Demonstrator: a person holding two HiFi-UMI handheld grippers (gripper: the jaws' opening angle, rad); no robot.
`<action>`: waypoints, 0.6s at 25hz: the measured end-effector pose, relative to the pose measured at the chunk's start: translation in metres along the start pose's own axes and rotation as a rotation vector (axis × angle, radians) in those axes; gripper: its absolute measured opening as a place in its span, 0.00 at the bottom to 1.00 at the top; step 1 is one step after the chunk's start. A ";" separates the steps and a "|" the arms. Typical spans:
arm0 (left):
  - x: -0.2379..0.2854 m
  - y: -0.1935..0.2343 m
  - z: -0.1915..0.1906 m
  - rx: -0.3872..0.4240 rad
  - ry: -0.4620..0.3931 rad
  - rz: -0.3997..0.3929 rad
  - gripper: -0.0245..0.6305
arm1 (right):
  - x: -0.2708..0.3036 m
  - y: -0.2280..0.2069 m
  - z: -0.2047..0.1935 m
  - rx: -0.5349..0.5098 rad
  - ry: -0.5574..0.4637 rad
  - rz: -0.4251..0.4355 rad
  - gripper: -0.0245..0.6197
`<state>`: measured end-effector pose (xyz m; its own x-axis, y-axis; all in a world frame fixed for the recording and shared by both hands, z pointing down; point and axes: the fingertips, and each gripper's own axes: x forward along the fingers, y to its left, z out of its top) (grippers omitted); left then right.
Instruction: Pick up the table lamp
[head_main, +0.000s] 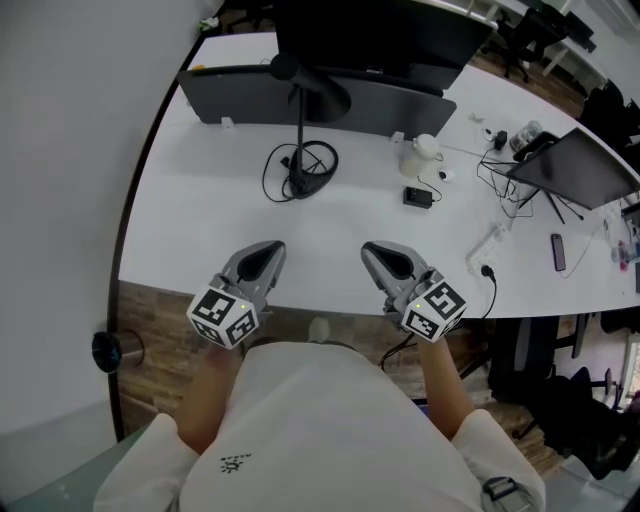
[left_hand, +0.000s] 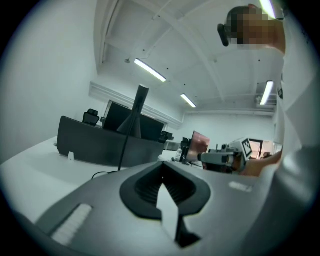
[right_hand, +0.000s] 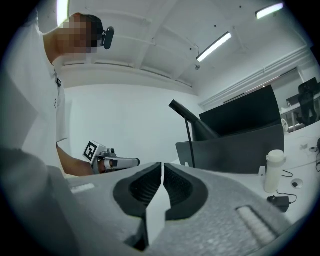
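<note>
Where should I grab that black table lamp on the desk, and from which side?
Grip the table lamp by its thin upright stem, probably from the near side: the shade is wide, and cable loops round the base.

Legible text, brands, numerals, signs: none.

- Left gripper (head_main: 264, 249), left marker cube (head_main: 222, 317): black-and-white square code patterns, no letters.
- Right gripper (head_main: 377, 250), right marker cube (head_main: 435, 308): same kind of pattern.
- Shirt emblem (head_main: 235, 462), 7 o'clock in the head view: small dark print, too small to read.
- White label strip (left_hand: 70, 225) on the left gripper body: blurred, unreadable.
- White strip (right_hand: 257, 222) on the right gripper body: likewise unreadable.
</note>
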<state>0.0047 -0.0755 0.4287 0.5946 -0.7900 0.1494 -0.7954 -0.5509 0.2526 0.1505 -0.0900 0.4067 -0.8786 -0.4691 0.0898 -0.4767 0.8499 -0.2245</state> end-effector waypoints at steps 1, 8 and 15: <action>0.003 0.000 0.000 -0.002 0.001 0.004 0.03 | 0.000 -0.003 -0.001 0.003 0.000 0.002 0.06; 0.009 -0.001 -0.007 -0.002 0.034 0.030 0.03 | 0.000 -0.016 -0.002 0.026 -0.007 0.016 0.06; 0.009 0.005 -0.006 0.001 0.050 0.034 0.03 | 0.013 -0.013 -0.005 0.043 -0.011 0.037 0.06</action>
<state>0.0062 -0.0837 0.4370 0.5720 -0.7941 0.2057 -0.8157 -0.5240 0.2453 0.1450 -0.1055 0.4155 -0.8951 -0.4403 0.0698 -0.4419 0.8558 -0.2690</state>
